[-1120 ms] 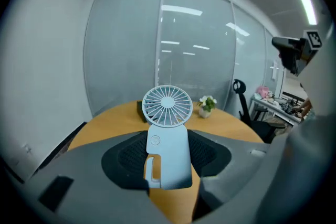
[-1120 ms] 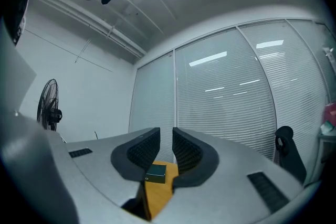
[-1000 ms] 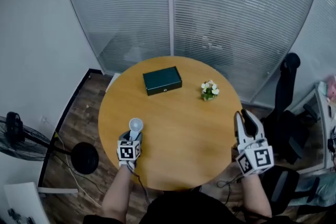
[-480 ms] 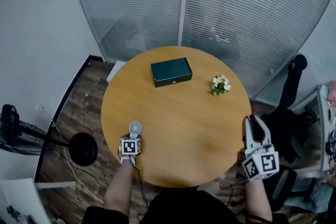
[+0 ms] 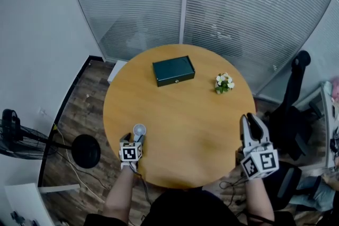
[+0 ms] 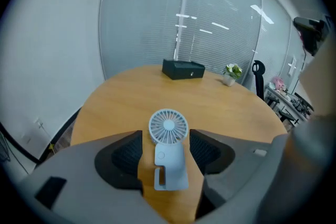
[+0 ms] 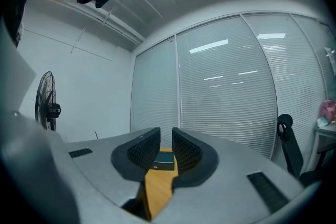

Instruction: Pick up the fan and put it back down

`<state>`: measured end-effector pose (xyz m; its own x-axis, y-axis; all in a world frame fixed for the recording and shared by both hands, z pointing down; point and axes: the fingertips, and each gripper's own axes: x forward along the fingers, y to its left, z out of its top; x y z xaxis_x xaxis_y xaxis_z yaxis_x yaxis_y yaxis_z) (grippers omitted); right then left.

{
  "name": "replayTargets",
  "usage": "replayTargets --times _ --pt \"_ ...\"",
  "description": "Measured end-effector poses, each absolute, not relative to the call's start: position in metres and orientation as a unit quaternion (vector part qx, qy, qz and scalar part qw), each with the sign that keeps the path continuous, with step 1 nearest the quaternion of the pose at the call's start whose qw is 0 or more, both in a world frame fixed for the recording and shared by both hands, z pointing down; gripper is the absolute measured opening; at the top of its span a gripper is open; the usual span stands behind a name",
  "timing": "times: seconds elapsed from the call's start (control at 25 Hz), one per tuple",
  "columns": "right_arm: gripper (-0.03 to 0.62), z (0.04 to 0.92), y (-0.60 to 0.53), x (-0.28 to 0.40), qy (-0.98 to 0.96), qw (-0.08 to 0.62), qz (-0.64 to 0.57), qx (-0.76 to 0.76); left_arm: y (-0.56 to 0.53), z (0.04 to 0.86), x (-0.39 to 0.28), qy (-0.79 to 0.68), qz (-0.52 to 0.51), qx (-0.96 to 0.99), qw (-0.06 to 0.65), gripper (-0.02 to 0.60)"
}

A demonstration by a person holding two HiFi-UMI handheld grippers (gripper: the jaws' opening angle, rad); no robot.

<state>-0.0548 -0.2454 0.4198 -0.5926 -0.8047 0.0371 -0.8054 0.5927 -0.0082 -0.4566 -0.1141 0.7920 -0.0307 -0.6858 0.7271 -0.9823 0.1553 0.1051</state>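
A small pale-blue hand fan point(image 5: 139, 129) stands upright on the round wooden table point(image 5: 180, 114) near its front left edge. In the left gripper view the fan point(image 6: 168, 134) sits on its base between the two pads, with a gap on each side. My left gripper point(image 5: 134, 138) point(image 6: 165, 147) is open; its jaws have just been opening with the fan between them. My right gripper point(image 5: 249, 119) point(image 7: 166, 147) hovers at the table's right edge, pointing level, with a narrow gap between its jaws and nothing in it.
A dark green box point(image 5: 173, 70) point(image 6: 182, 68) point(image 7: 164, 161) lies at the table's far side, with a small pot of flowers point(image 5: 224, 82) point(image 6: 230, 73) to its right. A black office chair point(image 5: 296, 108) stands at the right and a floor fan point(image 5: 16, 135) at the left.
My left gripper came down with the fan to the table and its jaws spread off it. My right gripper shifted a little along the table's right edge.
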Motion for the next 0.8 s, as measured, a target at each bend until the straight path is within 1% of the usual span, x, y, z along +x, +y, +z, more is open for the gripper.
replayTargets --times 0.12,0.24,0.32,0.44,0.52,0.6,0.72,0.8 --pt "0.068 0.422 -0.250 -0.056 -0.892 0.016 0.014 0.451 -0.129 0.742 -0.457 -0.696 0.213 0.630 0.271 0.273" --pt "0.066 0.423 -0.252 -0.057 -0.893 0.013 0.015 0.449 -0.150 0.678 -0.445 -0.702 0.172 0.657 0.214 0.264" --pt "0.067 0.422 -0.253 -0.057 -0.895 0.010 0.013 0.445 -0.165 0.627 -0.427 -0.699 0.137 0.679 0.177 0.251" --pt "0.077 0.420 -0.255 -0.054 -0.899 0.006 0.010 0.438 -0.183 0.547 -0.380 -0.678 0.087 0.721 0.115 0.231" --pt "0.077 0.419 -0.257 -0.049 -0.900 0.003 0.011 0.436 -0.189 0.498 -0.345 -0.660 0.053 0.746 0.076 0.200" --pt "0.070 0.416 -0.257 -0.044 -0.900 -0.003 0.011 0.435 -0.193 0.458 -0.314 -0.644 0.024 0.763 0.052 0.155" --pt "0.043 0.412 -0.255 -0.038 -0.902 -0.013 0.014 0.431 -0.196 0.425 -0.269 -0.623 0.004 0.781 0.038 0.085" --pt "0.034 0.408 -0.253 -0.032 -0.904 -0.016 0.013 0.428 -0.197 0.410 -0.243 -0.610 -0.008 0.792 0.032 0.062"
